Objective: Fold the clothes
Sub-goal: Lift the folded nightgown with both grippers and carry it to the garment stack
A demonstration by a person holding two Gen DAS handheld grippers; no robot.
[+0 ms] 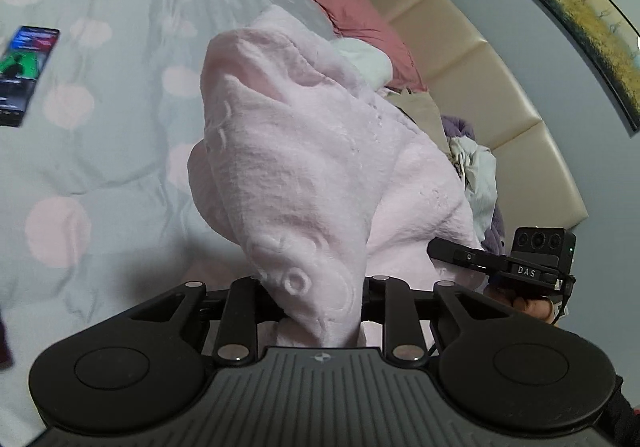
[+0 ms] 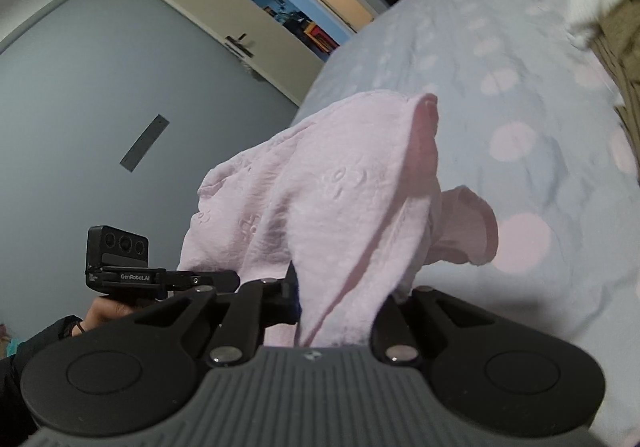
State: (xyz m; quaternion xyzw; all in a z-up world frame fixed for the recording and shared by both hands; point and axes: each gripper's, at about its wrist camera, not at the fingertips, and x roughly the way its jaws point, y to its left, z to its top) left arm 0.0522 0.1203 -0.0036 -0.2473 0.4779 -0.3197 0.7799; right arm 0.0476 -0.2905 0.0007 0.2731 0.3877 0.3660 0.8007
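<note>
Left wrist view first: the left gripper (image 1: pixel 316 311) is clamped on a bunched fold of the pale pink embossed cotton garment (image 1: pixel 288 175), which rises up in front of the lens above the light blue bedspread with pink dots (image 1: pixel 100 167). Its fingers are buried under the cloth, so the pinch point itself is hidden, though the fabric clearly feeds in between them. Off to the far side of the garment, the right gripper (image 1: pixel 452 249) reaches in against the same pink cloth. Beyond the garment lie a dusty rose pillow (image 1: pixel 360 19), a heap of mixed laundry (image 1: pixel 472 159) and the beige padded headboard (image 1: pixel 480 59). A black smartphone with a lit screen (image 1: pixel 26 75) sits on the bedspread, well apart from the garment.

Right wrist view now: the right gripper (image 2: pixel 340 311) is also closed on the garment (image 2: pixel 320 199), which drapes between both tools above the bedspread (image 2: pixel 520 95).
</note>
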